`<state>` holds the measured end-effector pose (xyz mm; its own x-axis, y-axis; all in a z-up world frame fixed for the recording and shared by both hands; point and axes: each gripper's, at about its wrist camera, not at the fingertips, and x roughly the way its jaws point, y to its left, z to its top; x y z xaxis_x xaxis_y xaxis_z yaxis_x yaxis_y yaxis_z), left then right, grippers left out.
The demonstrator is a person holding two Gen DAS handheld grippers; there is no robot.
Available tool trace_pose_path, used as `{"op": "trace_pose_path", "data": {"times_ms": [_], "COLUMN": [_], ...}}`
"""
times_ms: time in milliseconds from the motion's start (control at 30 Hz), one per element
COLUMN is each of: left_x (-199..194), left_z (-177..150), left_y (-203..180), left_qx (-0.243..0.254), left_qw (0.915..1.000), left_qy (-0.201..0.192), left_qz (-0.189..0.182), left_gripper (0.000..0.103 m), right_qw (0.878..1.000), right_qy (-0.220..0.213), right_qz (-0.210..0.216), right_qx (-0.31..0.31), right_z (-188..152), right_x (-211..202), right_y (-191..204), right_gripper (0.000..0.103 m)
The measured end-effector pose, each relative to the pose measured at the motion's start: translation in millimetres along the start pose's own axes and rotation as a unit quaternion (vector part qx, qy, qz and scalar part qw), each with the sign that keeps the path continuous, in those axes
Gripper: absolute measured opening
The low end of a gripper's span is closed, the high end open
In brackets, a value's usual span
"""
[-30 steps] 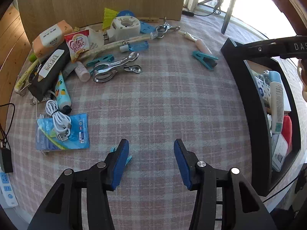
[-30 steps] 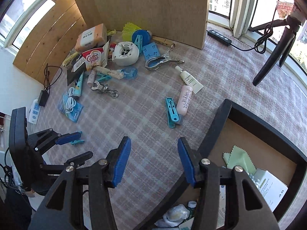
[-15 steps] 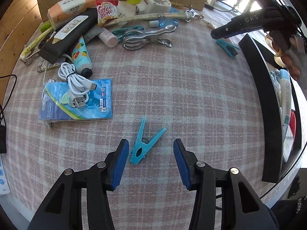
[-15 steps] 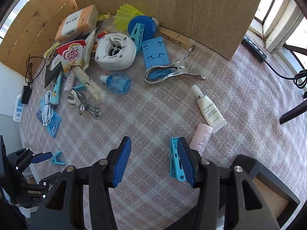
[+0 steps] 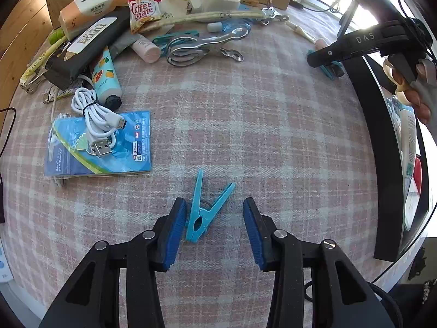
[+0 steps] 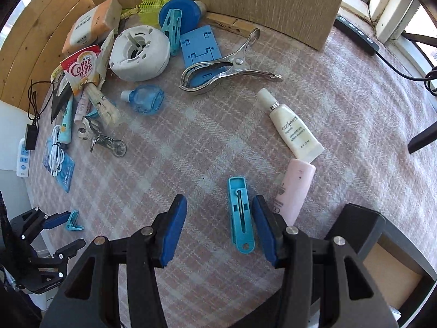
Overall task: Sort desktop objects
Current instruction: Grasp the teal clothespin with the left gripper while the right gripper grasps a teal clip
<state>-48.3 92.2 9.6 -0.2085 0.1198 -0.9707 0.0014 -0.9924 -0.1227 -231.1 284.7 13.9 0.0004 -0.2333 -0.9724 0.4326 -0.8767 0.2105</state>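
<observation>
A small turquoise clothespin (image 5: 202, 213) lies on the pink plaid cloth between the fingers of my left gripper (image 5: 215, 218). It rests close against the left pad, with a gap to the right pad, and the jaws are closing. A long blue clip (image 6: 240, 216) lies between the fingers of my right gripper (image 6: 218, 218), right beside the right pad; that gripper is open. A pink tube (image 6: 293, 191) lies just outside the right finger. In the right wrist view the left gripper (image 6: 54, 227) shows at the lower left by its clothespin (image 6: 73, 221).
A black tray (image 5: 363, 136) with tubes and packets stands at the table's right edge. The pile at the back holds a Coffee mate sachet (image 5: 142, 11), metal clamps (image 6: 229, 68), a white cable (image 5: 95, 120) on a blue packet, and a white Avon tube (image 6: 295, 131).
Both grippers have come down toward the cloth. The turquoise clothespin now sits between the left fingers, which have narrowed. The right gripper moved in until the blue clip lay between its fingers.
</observation>
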Motion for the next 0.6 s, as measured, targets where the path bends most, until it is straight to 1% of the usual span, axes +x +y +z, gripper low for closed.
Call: {"op": "trace_pose_path", "data": {"times_ms": [67, 100, 133, 200, 267, 367, 433, 600], "left_x": [0.1, 0.4, 0.6, 0.2, -0.2, -7.1, -9.9, -25.9], "left_z": [-0.5, -0.3, -0.2, -2.2, -1.1, -4.4, -5.0, -0.2], "left_y": [-4.3, -5.0, -6.1, -9.9, -10.1, -6.7, -9.0, -29.5], "left_qx": [-0.003, -0.004, -0.005, -0.007, -0.01, -0.012, -0.014, -0.001], "left_qw": [1.0, 1.0, 1.0, 0.9999, 0.9999, 0.9999, 0.9999, 0.9997], "left_qy": [-0.001, -0.002, -0.002, -0.003, -0.003, -0.005, -0.006, -0.023], "left_qz": [0.0, 0.001, 0.005, 0.01, 0.005, 0.005, 0.001, -0.005], "left_gripper": [0.03, 0.029, 0.028, 0.021, 0.02, 0.019, 0.019, 0.019], "right_qw": [1.0, 1.0, 1.0, 0.999, 0.999, 0.999, 0.999, 0.999], "right_qy": [-0.001, -0.003, -0.005, -0.011, -0.015, -0.02, -0.022, -0.039], "right_qz": [-0.008, -0.015, -0.023, -0.038, -0.046, -0.044, -0.034, -0.004], "right_qx": [0.0, -0.001, -0.001, 0.001, 0.007, 0.013, 0.018, 0.034], "right_z": [-3.5, -5.8, -8.0, -9.9, -11.8, -17.0, -21.5, -37.1], "right_x": [-0.1, -0.6, -1.1, -1.6, -1.8, -2.9, -4.4, -21.7], "right_y": [0.5, 0.5, 0.4, 0.7, -0.5, -2.5, -2.8, -5.3], "right_gripper": [0.044, 0.042, 0.039, 0.031, 0.013, 0.012, 0.012, 0.012]}}
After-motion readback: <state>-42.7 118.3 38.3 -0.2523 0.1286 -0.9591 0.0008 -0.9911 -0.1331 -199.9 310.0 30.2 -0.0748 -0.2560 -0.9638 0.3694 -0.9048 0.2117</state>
